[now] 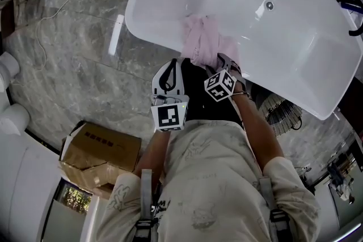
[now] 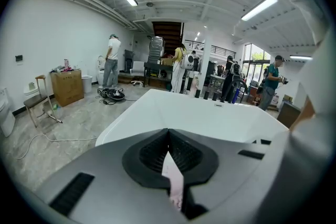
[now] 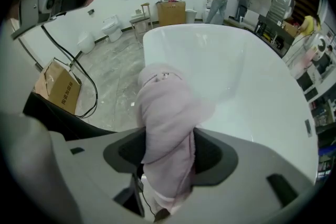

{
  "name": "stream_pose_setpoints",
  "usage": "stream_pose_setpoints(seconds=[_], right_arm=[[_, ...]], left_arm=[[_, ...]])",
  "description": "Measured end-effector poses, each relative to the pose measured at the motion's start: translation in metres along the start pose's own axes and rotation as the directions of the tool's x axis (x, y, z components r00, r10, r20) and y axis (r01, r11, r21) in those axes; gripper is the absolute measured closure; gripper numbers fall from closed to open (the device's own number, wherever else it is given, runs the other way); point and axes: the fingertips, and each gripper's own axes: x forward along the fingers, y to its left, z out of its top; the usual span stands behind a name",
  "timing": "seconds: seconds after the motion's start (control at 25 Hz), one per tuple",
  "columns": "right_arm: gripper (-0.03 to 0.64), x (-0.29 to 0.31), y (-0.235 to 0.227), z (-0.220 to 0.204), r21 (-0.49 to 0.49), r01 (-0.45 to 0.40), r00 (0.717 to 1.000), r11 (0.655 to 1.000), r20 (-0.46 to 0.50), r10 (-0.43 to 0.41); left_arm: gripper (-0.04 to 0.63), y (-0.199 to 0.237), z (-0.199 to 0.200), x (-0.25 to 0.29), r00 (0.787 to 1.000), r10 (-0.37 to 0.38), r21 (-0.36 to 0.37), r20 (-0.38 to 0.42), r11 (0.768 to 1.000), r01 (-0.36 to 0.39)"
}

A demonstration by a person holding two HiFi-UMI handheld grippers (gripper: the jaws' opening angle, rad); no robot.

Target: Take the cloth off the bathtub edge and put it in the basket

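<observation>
1. The cloth (image 1: 204, 42) – pink and bunched – is found lying over the near rim of the white bathtub (image 1: 283, 48), with part of it hanging towards the basin.
2. The right gripper (image 1: 226, 62) is pointed steeply down onto the cloth. Its jaws are clamped on a thick fold, and the gap between them is filled by it.
3. The left gripper (image 1: 170, 65) is held just beside the cloth, short of the rim. Its jaws are pressed together at the tips, and nothing is gripped.
4. A cardboard box (image 1: 102, 147) is noted on the grey stone floor (image 1: 74, 37), well apart from the bathtub.
</observation>
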Motion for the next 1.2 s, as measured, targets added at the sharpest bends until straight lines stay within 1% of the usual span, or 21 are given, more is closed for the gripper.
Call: stream_pose_setpoints(seconds=[0.08, 0.4, 0.44, 0.48, 0.52, 0.56, 0.72, 0.88, 1.04, 1.2], right_arm=[[0.386, -0.006, 0.0, 0.0, -0.015, 0.009, 1.0, 1.0, 0.004, -0.009], [0.433, -0.016, 0.006, 0.004, -0.069, 0.018, 1.0, 0.997, 0.003, -0.018], [0.45, -0.019, 0.008, 0.005, -0.074, 0.017, 1.0, 0.997, 0.005, -0.016], [0.489, -0.021, 0.01, 0.005, -0.078, 0.014, 1.0, 0.997, 0.004, -0.014], [0.513, -0.022, 0.011, 0.003, -0.078, 0.012, 1.0, 0.997, 0.001, -0.012], [0.518, -0.023, 0.013, 0.002, -0.071, 0.011, 1.0, 0.997, -0.004, -0.011], [0.525, -0.033, 0.012, 0.002, 0.027, -0.005, 1.0, 1.0, -0.008, 0.005], [0.526, -0.059, 0.008, 0.003, 0.141, 0.006, 0.999, 0.99, 0.042, -0.012], [0.528, -0.087, 0.003, 0.005, 0.219, 0.031, 0.994, 0.975, 0.096, -0.053], [0.528, -0.115, -0.009, 0.006, 0.287, 0.075, 0.983, 0.955, 0.142, -0.12]], left_arm=[[0.592, 0.0, 0.005, -0.001, 1.0, -0.003, 0.003, 0.004, 1.0, 0.003], [0.592, 0.001, 0.03, -0.003, 0.998, -0.045, 0.044, 0.032, 0.998, 0.043], [0.592, 0.001, 0.032, -0.002, 0.998, -0.052, 0.049, 0.034, 0.998, 0.05], [0.592, -0.001, 0.035, 0.0, 0.997, -0.061, 0.054, 0.037, 0.997, 0.059], [0.592, -0.003, 0.039, 0.002, 0.997, -0.071, 0.061, 0.041, 0.996, 0.069], [0.592, -0.006, 0.043, 0.004, 0.995, -0.084, 0.068, 0.045, 0.994, 0.08], [0.592, -0.019, 0.064, 0.008, 0.988, -0.141, 0.1, 0.062, 0.986, 0.135], [0.592, -0.038, 0.083, 0.013, 0.975, -0.209, 0.137, 0.077, 0.971, 0.198], [0.592, -0.061, 0.099, 0.018, 0.955, -0.288, 0.176, 0.075, 0.946, 0.272], [0.592, -0.088, 0.114, 0.021, 0.925, -0.372, 0.211, 0.084, 0.914, 0.348]])
